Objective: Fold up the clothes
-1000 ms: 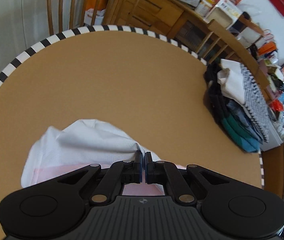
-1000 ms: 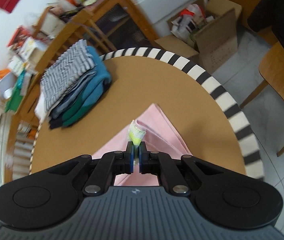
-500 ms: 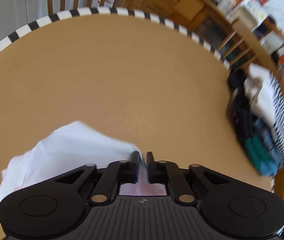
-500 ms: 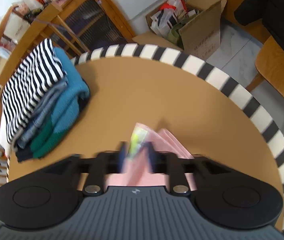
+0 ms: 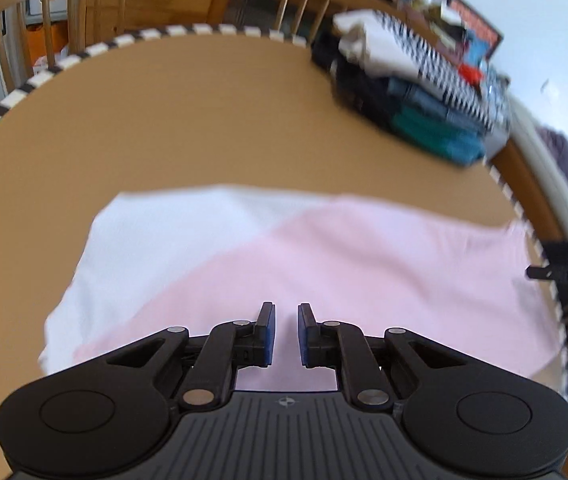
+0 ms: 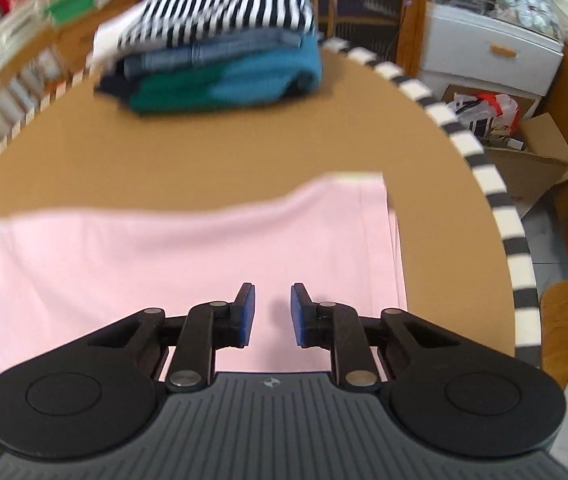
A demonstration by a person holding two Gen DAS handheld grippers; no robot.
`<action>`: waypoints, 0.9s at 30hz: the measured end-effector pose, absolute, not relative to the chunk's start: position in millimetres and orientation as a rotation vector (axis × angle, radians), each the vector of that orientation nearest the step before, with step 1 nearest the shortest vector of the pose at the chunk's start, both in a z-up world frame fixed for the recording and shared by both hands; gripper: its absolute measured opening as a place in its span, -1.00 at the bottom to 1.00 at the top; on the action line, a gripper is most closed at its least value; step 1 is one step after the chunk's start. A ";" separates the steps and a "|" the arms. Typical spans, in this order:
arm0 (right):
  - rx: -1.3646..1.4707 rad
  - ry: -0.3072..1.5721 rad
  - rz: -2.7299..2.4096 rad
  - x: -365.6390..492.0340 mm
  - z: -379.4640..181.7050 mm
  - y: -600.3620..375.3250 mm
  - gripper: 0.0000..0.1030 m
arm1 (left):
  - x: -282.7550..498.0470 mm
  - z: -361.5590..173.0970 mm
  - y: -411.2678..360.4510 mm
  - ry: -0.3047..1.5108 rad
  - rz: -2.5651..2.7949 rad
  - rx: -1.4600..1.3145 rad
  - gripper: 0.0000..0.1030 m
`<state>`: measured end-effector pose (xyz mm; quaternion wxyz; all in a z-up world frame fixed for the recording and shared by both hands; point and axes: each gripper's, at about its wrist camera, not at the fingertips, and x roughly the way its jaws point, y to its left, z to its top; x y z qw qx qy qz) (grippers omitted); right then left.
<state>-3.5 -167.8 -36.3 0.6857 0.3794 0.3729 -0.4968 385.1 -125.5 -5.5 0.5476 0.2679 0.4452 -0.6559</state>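
I see both my left tongs [image 5: 282, 330] and right tongs [image 6: 271, 312] parted, empty, above the pink garment [image 6: 188, 252] at lower centre; folded stack [image 6: 220, 52] upper left; tabletop [image 5: 188, 120] bare between.

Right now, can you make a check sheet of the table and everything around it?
Surface: round brown table with a striped rim, mostly bare.
Job's things: pink cloth lying flat, a white part showing at its left; folded pile at the far edge.
Clutter: nothing seen on the table.
Grippers: left hand-held gripper and right hand-held gripper both open, empty, over the cloth.
Cables: nothing seen.
Surroundings: wooden chair, crowded shelves, cardboard box.
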 end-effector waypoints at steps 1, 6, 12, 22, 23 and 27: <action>0.852 0.852 -1.114 -4.5 -41.0 -164.4 -0.60 | 386.8 -10.3 -122.6 1.056 -1.551 0.658 -0.79; 0.818 0.859 -1.107 -2.9 -43.7 -136.4 -0.65 | 392.9 -16.4 -117.8 1.045 -1.545 0.657 -0.83; 0.759 0.839 -1.094 1.4 -39.3 -99.1 -0.57 | 383.1 8.9 -89.2 0.970 -1.572 0.689 -0.71; 0.682 0.851 -1.109 10.4 -49.1 -60.6 -0.51 | 363.0 -5.1 -63.5 0.958 -1.515 0.750 -0.63; 0.663 0.856 -1.113 12.6 -49.2 -58.1 -0.51 | 363.4 -4.9 -62.1 0.955 -1.512 0.751 -0.63; 0.666 0.832 -1.135 11.0 -49.8 -56.5 -0.50 | 359.5 -5.6 -60.5 0.953 -1.501 0.735 -0.63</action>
